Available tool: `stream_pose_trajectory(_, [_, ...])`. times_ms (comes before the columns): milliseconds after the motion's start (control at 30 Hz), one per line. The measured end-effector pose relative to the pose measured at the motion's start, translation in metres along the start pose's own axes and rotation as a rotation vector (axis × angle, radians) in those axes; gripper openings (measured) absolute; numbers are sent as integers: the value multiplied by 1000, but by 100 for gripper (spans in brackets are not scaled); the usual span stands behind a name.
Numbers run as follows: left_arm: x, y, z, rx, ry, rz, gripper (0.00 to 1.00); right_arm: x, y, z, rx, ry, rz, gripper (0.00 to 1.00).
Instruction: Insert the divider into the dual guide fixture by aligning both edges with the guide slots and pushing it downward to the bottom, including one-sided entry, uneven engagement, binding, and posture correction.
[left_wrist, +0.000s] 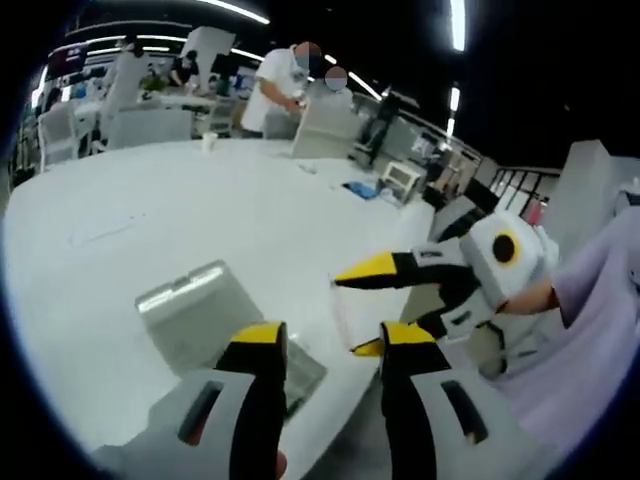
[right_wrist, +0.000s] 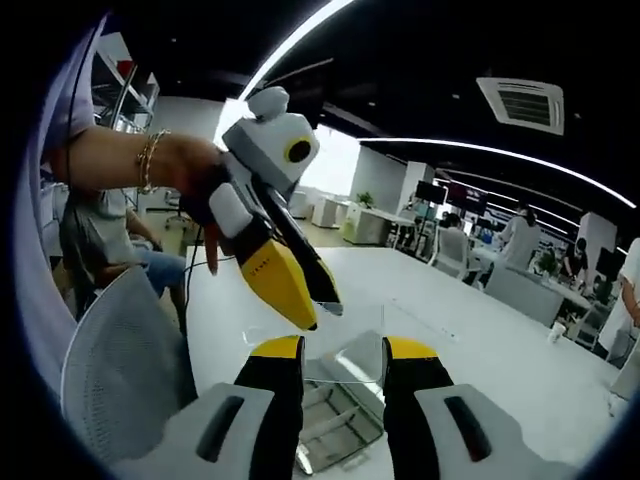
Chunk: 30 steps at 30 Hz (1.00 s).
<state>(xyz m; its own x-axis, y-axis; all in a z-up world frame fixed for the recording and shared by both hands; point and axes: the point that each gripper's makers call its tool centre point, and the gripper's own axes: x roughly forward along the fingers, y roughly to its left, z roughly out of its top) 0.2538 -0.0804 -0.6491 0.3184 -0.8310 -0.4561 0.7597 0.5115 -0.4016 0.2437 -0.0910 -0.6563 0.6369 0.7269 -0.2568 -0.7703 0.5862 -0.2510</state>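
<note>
Divider (right_wrist: 345, 345), clear sheet, hangs just above the fixture (right_wrist: 335, 425) on the table (right_wrist: 480, 340). My left tongs (right_wrist: 318, 305) pinch its upper edge; right tongs (right_wrist: 343, 355) straddle it, grip uncertain.

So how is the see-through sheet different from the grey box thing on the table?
The divider is clear, you can see through it; the fixture is solid grey. The divider is up in the air between the right gripper's jaws; the fixture sits on the white table. The divider is a thin sheet; the fixture is a thicker box. Both look roughly rectangular.
</note>
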Motion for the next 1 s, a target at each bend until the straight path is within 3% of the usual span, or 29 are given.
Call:
stream_pose_trajectory(467, [-2,0,0,-43,-11,-26,22,10,8,9,-62,-4,15,26])
stream_pose_trajectory(1000, [-4,0,-4,-75,-3,-37,1,9,7,14,-111,-15,-2,26])
